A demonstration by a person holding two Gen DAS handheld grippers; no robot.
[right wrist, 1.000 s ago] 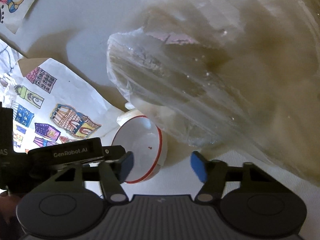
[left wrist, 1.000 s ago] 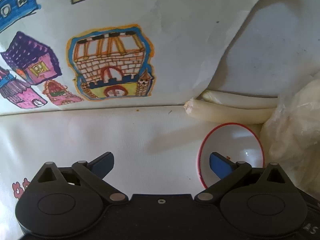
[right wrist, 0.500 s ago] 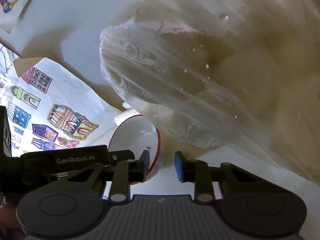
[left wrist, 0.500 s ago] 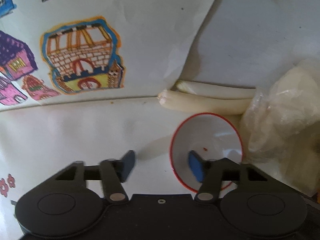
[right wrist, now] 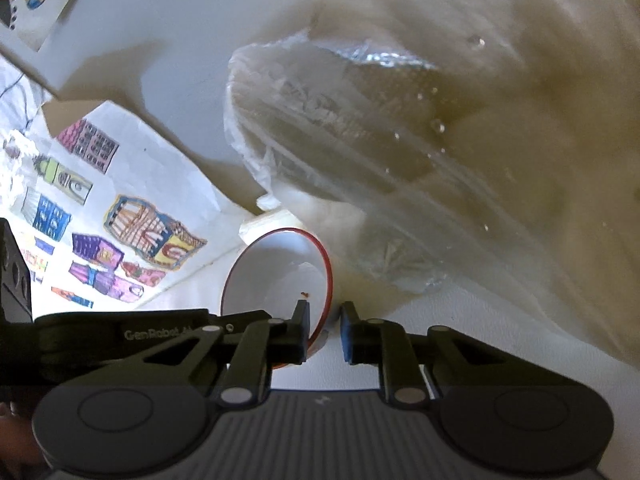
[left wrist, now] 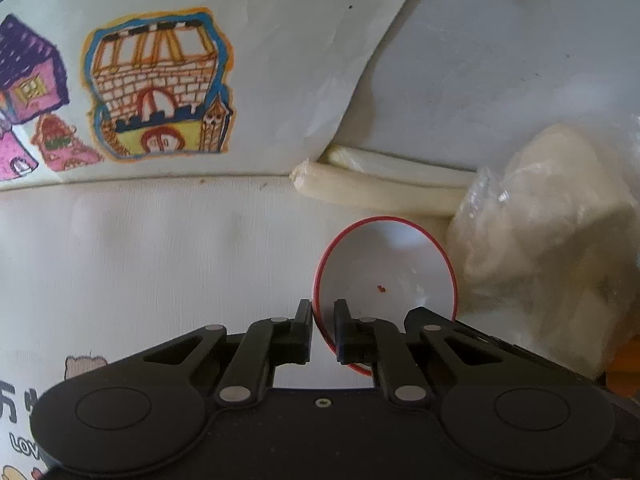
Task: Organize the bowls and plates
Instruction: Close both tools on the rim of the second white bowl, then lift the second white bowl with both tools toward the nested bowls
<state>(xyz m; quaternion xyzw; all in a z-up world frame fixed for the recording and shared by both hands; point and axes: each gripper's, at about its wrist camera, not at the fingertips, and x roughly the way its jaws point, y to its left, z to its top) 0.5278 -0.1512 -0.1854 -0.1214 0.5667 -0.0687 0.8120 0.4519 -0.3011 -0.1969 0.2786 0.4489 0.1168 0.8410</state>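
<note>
A small white bowl with a red rim [left wrist: 384, 264] sits on the white tablecloth [left wrist: 160, 272], next to a clear plastic bag. A tiny red speck lies inside it. My left gripper [left wrist: 323, 328] is shut on the bowl's left rim, one finger inside and one outside. In the right wrist view the same bowl [right wrist: 276, 276] shows, and my right gripper [right wrist: 325, 330] is shut on its right rim. The left gripper's black body [right wrist: 120, 336] shows at the left of that view.
A clear plastic bag with pale contents [left wrist: 540, 248] lies right of the bowl and fills the right wrist view [right wrist: 420, 140]. Two pale rolled tubes [left wrist: 380, 190] lie behind the bowl. A sheet with coloured house drawings [left wrist: 156, 84] hangs at the back left.
Both grippers have closed from open onto the bowl's rim, the left on its left edge and the right on its right edge. The left gripper also shifted right toward the bowl.
</note>
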